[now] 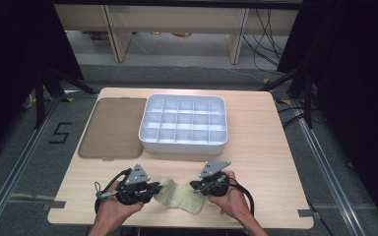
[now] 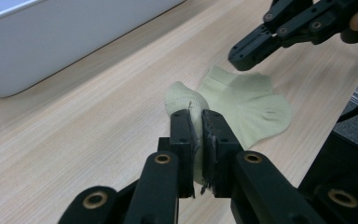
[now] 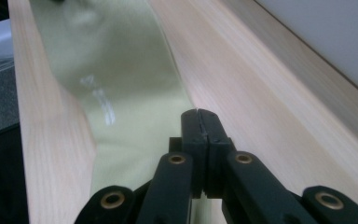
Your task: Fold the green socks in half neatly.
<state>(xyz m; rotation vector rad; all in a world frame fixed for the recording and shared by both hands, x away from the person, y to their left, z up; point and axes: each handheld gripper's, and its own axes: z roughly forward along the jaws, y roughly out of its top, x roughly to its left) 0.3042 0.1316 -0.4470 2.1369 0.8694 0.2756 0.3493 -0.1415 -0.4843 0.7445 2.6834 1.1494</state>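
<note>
Table [image 1: 275,162] near edge: left gripper [image 2: 196,122] jaws clamp sock [image 2: 251,105]; right gripper [image 3: 199,122] jaws together.

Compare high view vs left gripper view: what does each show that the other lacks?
High view alone: the translucent brown plastic lid beside the tray, the tray's grid of compartments, both hands, the floor.

Left gripper view alone: the left gripper close up, jaws shut on a fold of the sock.

Both: the pale green fabric sock on the light wooden table, the white plastic divided tray, the right gripper at the sock's other end.
</note>
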